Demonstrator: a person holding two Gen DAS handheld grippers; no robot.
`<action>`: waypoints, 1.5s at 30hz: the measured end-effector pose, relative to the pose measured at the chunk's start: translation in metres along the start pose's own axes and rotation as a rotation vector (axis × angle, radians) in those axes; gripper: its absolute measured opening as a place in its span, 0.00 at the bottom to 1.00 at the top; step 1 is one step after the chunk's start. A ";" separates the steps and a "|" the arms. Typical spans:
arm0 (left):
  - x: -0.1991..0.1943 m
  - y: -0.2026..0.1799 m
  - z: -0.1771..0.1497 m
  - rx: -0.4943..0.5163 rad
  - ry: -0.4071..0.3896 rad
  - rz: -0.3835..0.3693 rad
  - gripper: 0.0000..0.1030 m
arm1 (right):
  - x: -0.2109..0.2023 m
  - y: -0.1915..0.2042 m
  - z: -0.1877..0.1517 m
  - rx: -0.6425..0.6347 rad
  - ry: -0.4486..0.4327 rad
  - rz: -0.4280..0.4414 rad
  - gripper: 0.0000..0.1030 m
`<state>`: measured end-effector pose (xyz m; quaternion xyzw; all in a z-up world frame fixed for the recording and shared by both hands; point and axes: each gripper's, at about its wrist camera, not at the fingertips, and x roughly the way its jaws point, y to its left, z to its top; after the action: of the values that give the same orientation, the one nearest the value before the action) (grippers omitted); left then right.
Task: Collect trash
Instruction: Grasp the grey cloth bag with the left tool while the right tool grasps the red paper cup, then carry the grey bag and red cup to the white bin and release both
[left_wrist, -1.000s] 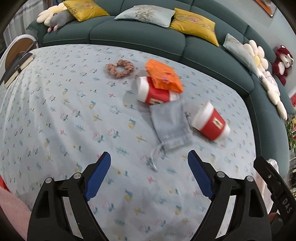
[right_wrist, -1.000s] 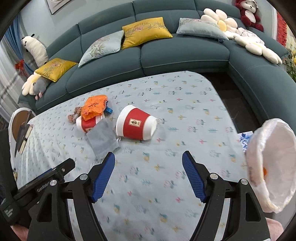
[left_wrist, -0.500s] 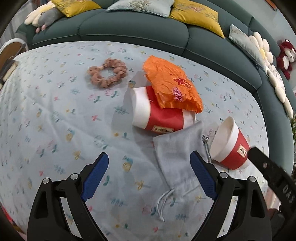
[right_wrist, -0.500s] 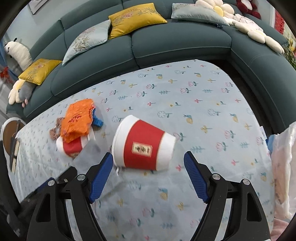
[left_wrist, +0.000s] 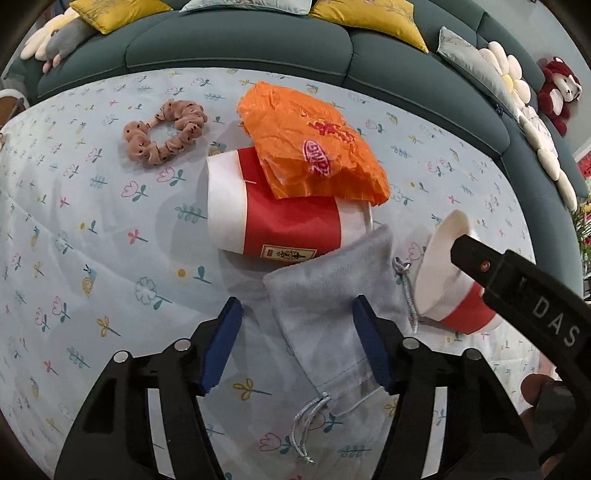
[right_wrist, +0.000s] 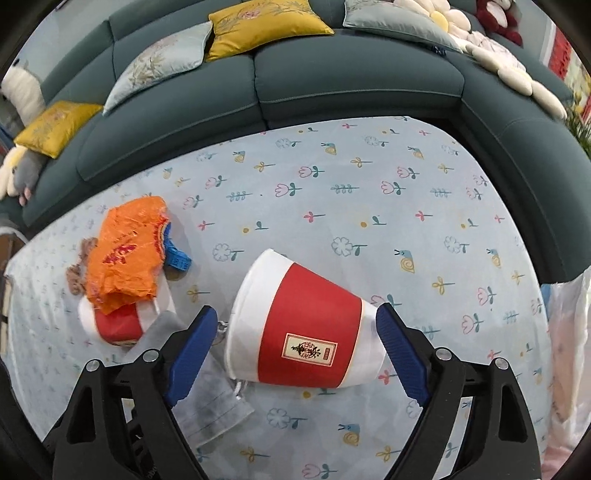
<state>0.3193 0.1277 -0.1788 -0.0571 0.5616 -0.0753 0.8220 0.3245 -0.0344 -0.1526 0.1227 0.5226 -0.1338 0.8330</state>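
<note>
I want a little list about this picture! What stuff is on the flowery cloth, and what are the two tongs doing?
surface: flowery tablecloth
cups: two red-and-white paper cups, both on their sides
near cup: between the right tongs, which are opening, pads not touching
far cup: under the orange plastic bag
grey drawstring pouch: lies flat; left tongs closing around it, no grip seen
scrunchie: brown, lying alone
blue thing: half hidden beside the bag, cannot tell what
behind: green sofa
</note>
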 end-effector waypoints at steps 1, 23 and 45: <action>0.000 -0.002 -0.001 0.007 0.000 -0.007 0.49 | 0.001 -0.001 -0.001 0.002 -0.002 -0.020 0.82; -0.018 -0.020 -0.043 0.038 0.039 -0.078 0.02 | -0.016 -0.051 -0.042 0.070 0.030 0.047 0.82; -0.081 -0.046 -0.097 0.005 -0.004 -0.138 0.02 | -0.062 -0.093 -0.095 0.047 0.081 0.161 0.03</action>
<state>0.1976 0.0970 -0.1315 -0.0938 0.5546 -0.1330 0.8161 0.1861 -0.0827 -0.1424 0.1891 0.5410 -0.0733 0.8162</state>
